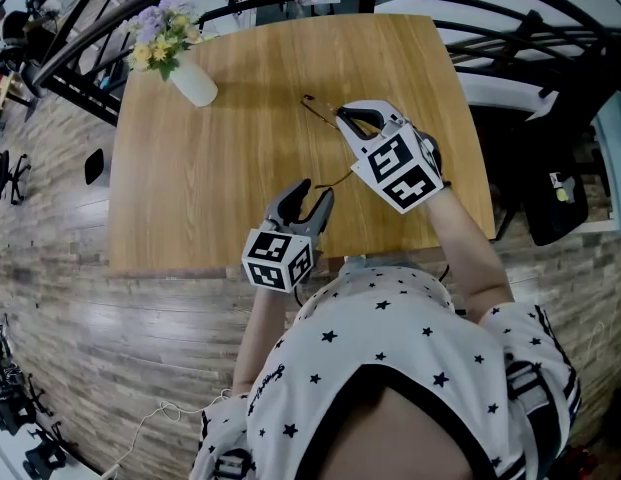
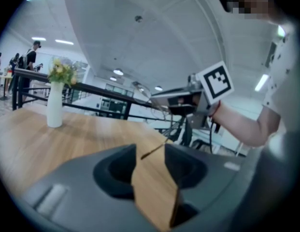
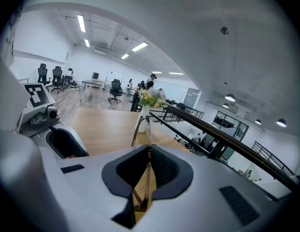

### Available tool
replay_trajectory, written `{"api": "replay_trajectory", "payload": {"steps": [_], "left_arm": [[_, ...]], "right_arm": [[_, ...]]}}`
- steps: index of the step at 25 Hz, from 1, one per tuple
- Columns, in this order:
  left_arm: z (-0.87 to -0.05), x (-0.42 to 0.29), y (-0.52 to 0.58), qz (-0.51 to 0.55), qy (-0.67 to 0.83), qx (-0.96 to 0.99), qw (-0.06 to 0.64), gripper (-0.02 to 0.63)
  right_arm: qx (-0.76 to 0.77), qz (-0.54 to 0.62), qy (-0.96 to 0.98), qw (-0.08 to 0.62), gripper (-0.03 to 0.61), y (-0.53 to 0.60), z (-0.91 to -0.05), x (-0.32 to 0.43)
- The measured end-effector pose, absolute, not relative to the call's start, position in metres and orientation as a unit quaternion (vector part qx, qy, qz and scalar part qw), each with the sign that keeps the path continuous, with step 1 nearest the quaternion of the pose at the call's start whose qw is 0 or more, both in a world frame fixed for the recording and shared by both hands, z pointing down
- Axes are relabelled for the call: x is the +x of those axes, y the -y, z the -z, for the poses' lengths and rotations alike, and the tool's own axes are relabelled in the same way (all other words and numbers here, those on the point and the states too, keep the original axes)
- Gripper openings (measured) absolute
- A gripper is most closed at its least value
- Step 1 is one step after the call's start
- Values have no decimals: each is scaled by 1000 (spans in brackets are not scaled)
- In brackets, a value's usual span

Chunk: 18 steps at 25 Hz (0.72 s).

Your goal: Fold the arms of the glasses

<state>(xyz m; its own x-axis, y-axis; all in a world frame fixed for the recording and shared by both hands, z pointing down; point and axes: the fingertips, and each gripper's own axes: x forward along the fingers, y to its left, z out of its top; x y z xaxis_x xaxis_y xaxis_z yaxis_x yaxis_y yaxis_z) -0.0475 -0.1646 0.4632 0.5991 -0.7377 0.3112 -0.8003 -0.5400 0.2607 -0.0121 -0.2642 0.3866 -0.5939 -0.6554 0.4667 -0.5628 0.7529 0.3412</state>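
The right hand-held gripper (image 1: 348, 118) is clamping the glasses (image 3: 148, 129) at upper centre. The left hand-held gripper (image 1: 317, 190), released, is straddling one arm (image 2: 152, 151), which likely needs pushing inward.

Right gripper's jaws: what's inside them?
A pair of thin brown wire-rimmed glasses, clamped edge-on between the jaws of the right gripper. One rim sticks out ahead. In that gripper's own view, the rest of the frame is covered by its grey body.
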Motion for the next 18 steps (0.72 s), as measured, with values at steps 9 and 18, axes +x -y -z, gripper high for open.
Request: {"api": "replay_trajectory", "payload": {"steps": [9, 18], "left_arm": [[-475, -49, 166, -86, 447, 867, 205, 179], [-470, -60, 169, -71, 461, 859, 209, 179]], "right_arm": [[335, 82, 893, 290, 20, 258, -384, -18], [334, 81, 891, 295, 20, 255, -387, -18]]}}
